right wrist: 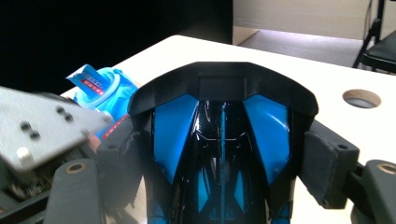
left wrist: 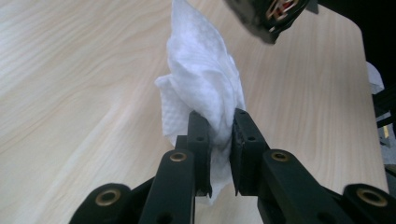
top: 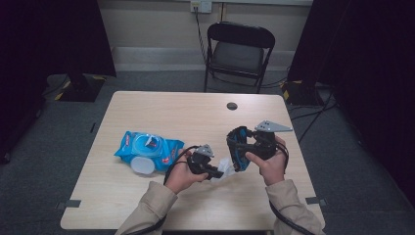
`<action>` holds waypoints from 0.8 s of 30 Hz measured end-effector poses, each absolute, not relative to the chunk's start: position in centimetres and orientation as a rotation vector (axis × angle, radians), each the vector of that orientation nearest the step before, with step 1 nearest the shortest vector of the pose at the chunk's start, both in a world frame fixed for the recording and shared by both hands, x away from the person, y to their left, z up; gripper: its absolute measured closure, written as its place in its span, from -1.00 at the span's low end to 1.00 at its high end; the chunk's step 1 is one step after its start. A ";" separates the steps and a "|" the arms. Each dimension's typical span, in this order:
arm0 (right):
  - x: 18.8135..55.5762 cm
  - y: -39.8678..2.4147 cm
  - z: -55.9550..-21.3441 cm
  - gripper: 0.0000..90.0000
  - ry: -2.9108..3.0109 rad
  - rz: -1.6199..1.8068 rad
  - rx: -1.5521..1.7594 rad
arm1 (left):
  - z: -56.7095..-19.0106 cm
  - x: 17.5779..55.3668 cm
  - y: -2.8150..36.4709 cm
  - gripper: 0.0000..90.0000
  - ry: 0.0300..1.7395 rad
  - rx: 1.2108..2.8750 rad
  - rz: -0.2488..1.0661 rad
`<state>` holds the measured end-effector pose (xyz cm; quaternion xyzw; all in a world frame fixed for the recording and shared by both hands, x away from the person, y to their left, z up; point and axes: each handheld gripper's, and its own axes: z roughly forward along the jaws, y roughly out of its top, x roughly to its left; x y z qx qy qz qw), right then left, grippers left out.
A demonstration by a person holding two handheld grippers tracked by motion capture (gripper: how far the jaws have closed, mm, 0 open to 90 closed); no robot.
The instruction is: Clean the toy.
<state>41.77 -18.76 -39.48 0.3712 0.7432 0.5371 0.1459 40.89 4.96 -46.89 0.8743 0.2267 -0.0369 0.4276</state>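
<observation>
Wipe and mouse held above the surface (top: pixel 147 205)
Left gripper (left wrist: pixel 217 135) pinches a wipe (left wrist: pixel 205 88); right gripper (right wrist: pixel 219 154) clamps a mouse (right wrist: pixel 222 140) (black and blue).

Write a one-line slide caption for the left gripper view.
Left gripper clamps a crumpled white wipe between its fingers above the wooden table.

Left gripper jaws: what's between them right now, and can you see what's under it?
A crumpled white wet wipe is pinched between the left gripper's jaws and bunches up above them. The wooden table shows around it; the patch of table directly under the wipe is covered.
</observation>
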 end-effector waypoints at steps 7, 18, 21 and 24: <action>41.8 -20.6 -40.0 -0.43 2.127 1.509 1.110 | -46.7 41.2 7.2 0.77 0.618 2.188 -0.037; 41.9 -23.6 -42.4 -0.43 2.135 1.397 1.205 | -47.0 41.7 9.6 0.76 0.714 2.199 0.059; 42.0 -24.2 -43.1 -0.43 2.138 1.364 1.224 | -47.2 42.0 9.8 0.76 0.736 2.208 0.085; 42.1 -24.5 -43.6 -0.43 2.146 1.342 1.244 | -47.4 42.0 9.6 0.75 0.753 2.216 0.102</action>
